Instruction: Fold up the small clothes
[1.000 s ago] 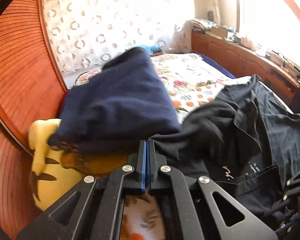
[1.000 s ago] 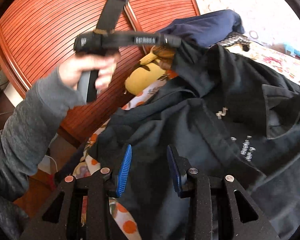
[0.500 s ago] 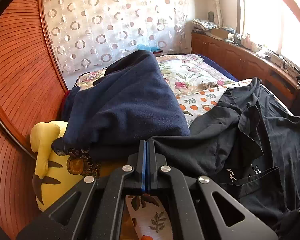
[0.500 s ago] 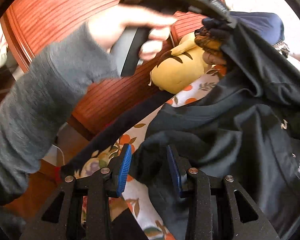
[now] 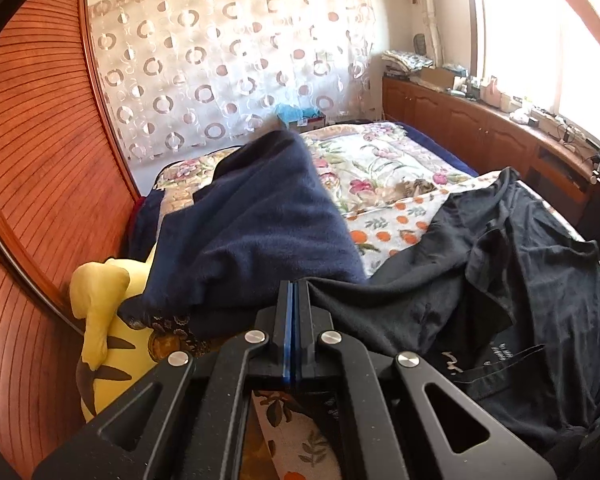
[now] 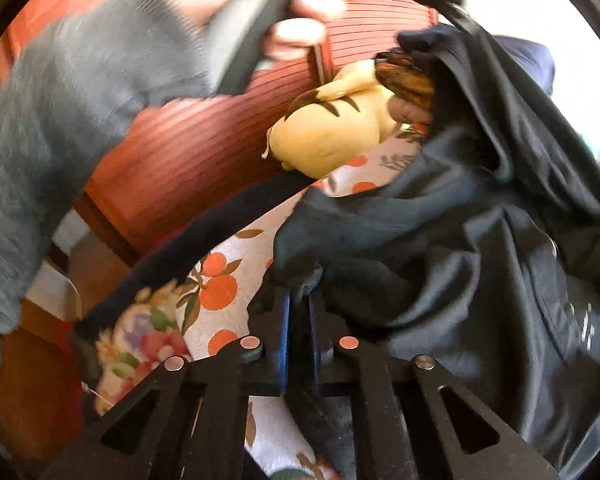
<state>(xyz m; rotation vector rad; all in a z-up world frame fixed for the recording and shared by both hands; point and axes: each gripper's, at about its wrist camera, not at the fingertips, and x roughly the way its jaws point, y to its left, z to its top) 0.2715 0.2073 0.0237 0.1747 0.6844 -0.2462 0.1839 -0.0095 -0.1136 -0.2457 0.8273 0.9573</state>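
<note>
A black shirt (image 5: 520, 280) lies crumpled on the bed, small white print showing on it. My left gripper (image 5: 293, 286) is shut on one edge of it, and the cloth runs off to the right from the tips. In the right wrist view the same shirt (image 6: 460, 260) hangs from above down to my right gripper (image 6: 298, 300). Its jaws are closing, and a bunched fold of the black cloth is pinched between the blue pads. A person's hand in a grey sleeve (image 6: 60, 100) holds the other gripper's handle at the top, blurred.
A navy fleece blanket (image 5: 252, 232) is heaped just behind the left tips, over a yellow plush toy (image 5: 100, 320) against the ribbed wooden headboard (image 5: 40, 160). The bed sheet (image 5: 400, 224) has an orange-fruit print. Wooden cabinets (image 5: 480, 128) run under the window on the right.
My right gripper slid left along the shirt to its edge and closed on a fold there. The left gripper stayed shut on the cloth and hardly moved.
</note>
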